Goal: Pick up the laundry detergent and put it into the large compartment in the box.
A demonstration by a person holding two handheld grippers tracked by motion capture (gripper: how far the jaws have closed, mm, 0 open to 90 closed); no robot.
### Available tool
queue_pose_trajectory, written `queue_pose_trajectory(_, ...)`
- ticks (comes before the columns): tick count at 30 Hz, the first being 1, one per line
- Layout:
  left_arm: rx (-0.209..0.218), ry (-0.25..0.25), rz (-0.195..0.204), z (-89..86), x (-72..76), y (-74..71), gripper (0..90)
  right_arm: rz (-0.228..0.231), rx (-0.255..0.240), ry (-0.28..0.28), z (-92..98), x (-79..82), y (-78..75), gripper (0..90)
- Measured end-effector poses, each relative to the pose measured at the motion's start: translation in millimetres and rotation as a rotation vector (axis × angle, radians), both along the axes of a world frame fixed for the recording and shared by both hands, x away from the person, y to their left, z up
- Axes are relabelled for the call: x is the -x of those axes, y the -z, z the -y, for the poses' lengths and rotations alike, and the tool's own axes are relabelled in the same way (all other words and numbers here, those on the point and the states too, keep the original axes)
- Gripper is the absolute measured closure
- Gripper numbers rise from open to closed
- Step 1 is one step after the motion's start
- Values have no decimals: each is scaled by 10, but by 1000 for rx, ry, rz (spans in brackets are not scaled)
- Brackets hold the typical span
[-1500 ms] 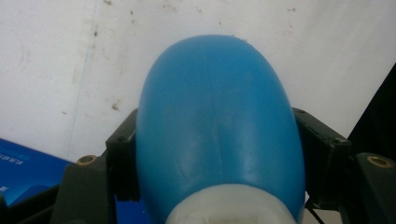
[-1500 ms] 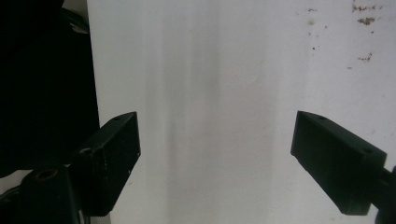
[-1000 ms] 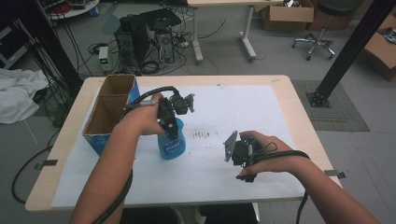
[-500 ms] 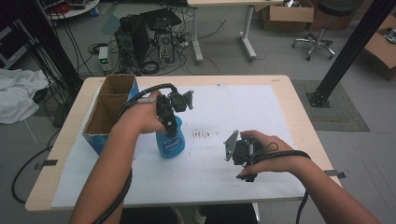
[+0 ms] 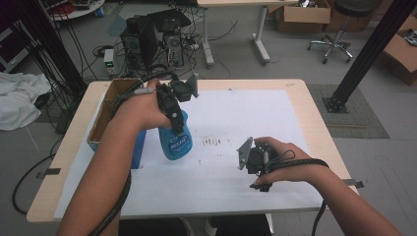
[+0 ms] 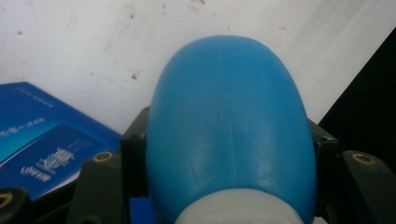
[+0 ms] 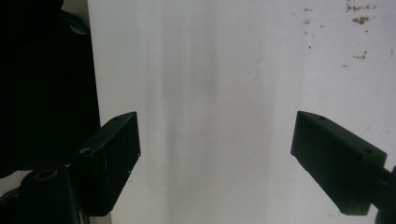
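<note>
A cardboard box [image 5: 105, 110] with blue sides stands at the left edge of the table [image 5: 314, 123]. A white sheet [image 5: 236, 123] with small dark stains covers the table top.

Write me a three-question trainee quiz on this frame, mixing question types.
1. True or false: the right tool is shut on a cloth.
2. Which thing does the left tool grip? A) the cardboard box B) the blue bottle C) a cable
3. Fill in: the box stands at the table's ____ edge, as seen in the high view.

Key:
1. False. Its jaws stand wide apart over the bare white sheet, holding nothing.
2. B. The jaws close on either side of the bottle near its white neck.
3. Left, beside the bottle.
</note>
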State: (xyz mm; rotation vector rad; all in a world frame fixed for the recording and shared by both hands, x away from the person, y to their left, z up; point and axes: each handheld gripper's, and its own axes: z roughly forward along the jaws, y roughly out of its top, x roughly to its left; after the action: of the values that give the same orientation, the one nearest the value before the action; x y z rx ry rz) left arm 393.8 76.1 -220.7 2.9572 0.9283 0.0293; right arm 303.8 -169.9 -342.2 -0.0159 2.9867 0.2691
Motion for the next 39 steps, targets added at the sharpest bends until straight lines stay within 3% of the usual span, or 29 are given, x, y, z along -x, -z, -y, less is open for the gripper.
queue_pose_trajectory(9,14,-95,12,-163,17,-429,382,6,-4,-6,-29,-2,-31,158)
queue_pose_trajectory(14,1,-169,43,-278,15,-711,382,5,0,-11,-46,-3,-30,158)
queue_pose_trajectory(22,22,-276,47,-425,-27,-929,382,10,-6,-14,-67,-7,-55,158)
queue_pose_trajectory(29,42,-408,4,-632,-80,-1057,382,8,-7,-13,-65,-18,-46,158)
queue_pose_trajectory(31,41,-477,15,-718,-80,-1125,382,6,-9,-15,-61,-24,-37,158)
queue_pose_trajectory(33,35,-497,17,-753,-81,-1159,382,10,-10,-14,-60,-29,-33,158)
queue_pose_trajectory(39,17,-641,9,-995,-81,-1352,382,15,-12,-17,-80,-37,-37,158)
